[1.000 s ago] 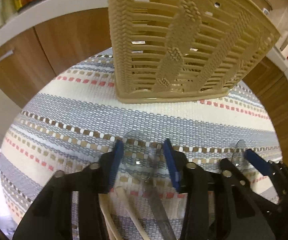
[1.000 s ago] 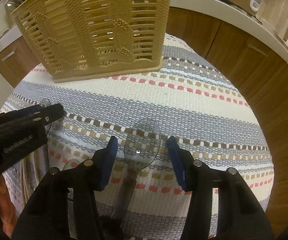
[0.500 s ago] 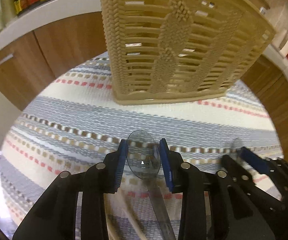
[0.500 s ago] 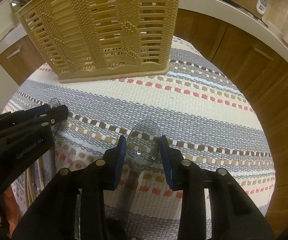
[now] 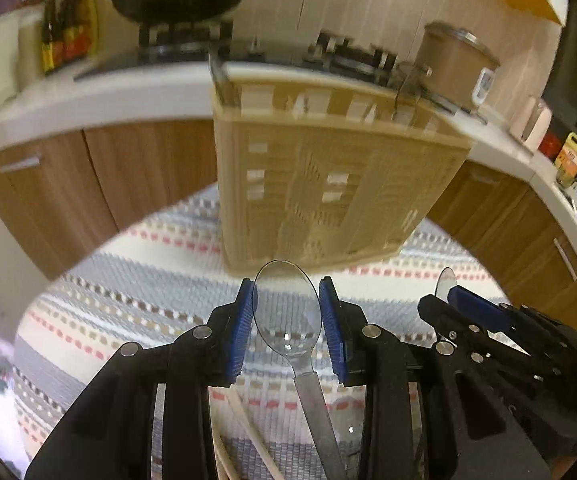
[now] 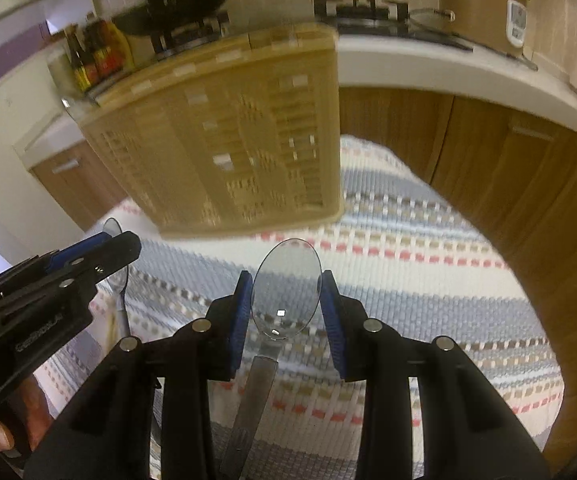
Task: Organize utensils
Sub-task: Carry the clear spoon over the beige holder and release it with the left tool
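Spoons are in both grippers, one each. My left gripper (image 5: 286,320) is clamped on a clear plastic spoon (image 5: 286,304): the blue pads (image 5: 242,320) press the two edges of the bowl, the bowl tip pokes out just past the fingertips, and the handle runs back between the fingers toward the camera. My right gripper (image 6: 286,312) grasps a second clear spoon (image 6: 286,288) the same way — bowl pinched at its sides, tip forward of the pads, handle trailing back under the lens.

Ahead of both sets of fingers stands the tan slatted basket (image 5: 328,184), upright on the striped woven mat (image 5: 136,288); it is smeared by motion blur in both views. From the left wrist camera it sits straight beyond the fingertips; from the right wrist camera the basket (image 6: 228,140) lies forward and to the left of the fingers, apart from the spoon tip.

Off to the right of my left fingers I see the right gripper with its spoon bowl peeking above a blue pad. In the right view the left gripper shows at the lower left, over the mat (image 6: 408,280).

Below my left fingers, pale wooden sticks (image 5: 248,432) lie on the mat — chopsticks, I think, though I cannot be sure.

Beyond the basket are wooden cabinets (image 5: 136,176) and a white counter (image 5: 88,96).
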### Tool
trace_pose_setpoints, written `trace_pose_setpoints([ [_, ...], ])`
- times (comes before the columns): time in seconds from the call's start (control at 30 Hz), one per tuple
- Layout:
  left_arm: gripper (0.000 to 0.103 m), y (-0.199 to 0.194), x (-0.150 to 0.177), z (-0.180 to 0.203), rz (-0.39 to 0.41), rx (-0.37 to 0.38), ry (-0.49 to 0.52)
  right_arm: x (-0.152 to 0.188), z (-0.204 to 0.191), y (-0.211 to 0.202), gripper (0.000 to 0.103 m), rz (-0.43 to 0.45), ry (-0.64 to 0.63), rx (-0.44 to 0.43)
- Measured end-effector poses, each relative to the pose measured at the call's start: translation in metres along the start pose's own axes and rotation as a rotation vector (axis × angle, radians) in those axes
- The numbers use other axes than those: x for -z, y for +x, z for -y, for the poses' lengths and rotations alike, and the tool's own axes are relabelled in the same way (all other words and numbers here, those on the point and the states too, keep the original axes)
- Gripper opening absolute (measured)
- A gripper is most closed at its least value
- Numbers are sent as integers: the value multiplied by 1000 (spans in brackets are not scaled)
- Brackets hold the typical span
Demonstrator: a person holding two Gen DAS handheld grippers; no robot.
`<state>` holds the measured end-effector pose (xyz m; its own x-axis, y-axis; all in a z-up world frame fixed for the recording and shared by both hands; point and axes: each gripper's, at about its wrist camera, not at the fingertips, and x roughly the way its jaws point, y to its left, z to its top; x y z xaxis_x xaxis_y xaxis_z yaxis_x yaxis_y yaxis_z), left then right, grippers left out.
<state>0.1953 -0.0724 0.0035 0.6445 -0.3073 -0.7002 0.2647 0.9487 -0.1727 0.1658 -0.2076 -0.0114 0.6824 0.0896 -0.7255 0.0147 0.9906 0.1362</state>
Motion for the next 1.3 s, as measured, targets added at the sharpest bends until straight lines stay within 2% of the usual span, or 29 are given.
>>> trace_pose_setpoints([
  [0.27,31,-62,-21,-3,174,47,-15,-18,-2,-46,31,194,-37,-8],
  [0.33,31,-82,-32,-2,240,53,-8,-25,-2,-58,31,241,-46,-16],
  [0.47,31,-107,-64,-2,313,85,-8,-51,-10,-79,31,340,-73,-6],
  [0.67,31,-124,-113,-5,450,14,6,-98,-12,-98,31,476,-104,46],
  [0.83,31,-123,-138,1,562,-65,23,-136,-15,-108,31,603,-108,99],
  [0.97,31,-113,-148,8,630,-122,44,-155,-17,-102,31,689,-125,175],
  [1.13,31,-92,-147,5,693,-161,46,-160,-12,-70,31,718,-142,224],
  [1.3,31,-65,-138,1,685,-178,57,-156,-8,-38,31,717,-157,212],
])
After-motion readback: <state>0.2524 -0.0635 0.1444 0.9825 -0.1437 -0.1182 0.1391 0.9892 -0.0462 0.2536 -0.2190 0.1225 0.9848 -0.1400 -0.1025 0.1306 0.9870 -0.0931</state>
